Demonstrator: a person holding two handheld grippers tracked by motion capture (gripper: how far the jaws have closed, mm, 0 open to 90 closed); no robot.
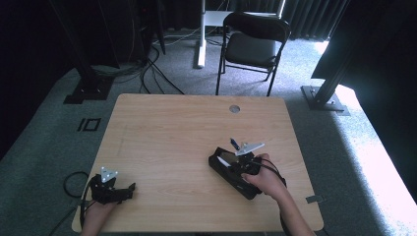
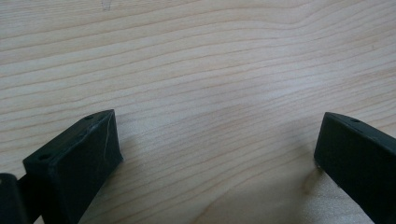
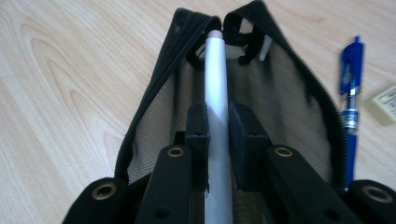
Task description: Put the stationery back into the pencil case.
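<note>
Clamped between the jaws of the right hand-held gripper (image 3: 217, 122), a white pen (image 3: 216, 84) is held lengthwise over the open mouth of a black mesh pencil case (image 3: 289, 88), which lies on the wooden surface (image 1: 167, 137) toward its right front. A blue pen (image 3: 350, 93) and a pale eraser (image 3: 384, 105) are seen just beside the case. The left hand-held gripper (image 2: 217, 154) is rested near the surface's left front corner, its jaws set wide apart with nothing between them.
</note>
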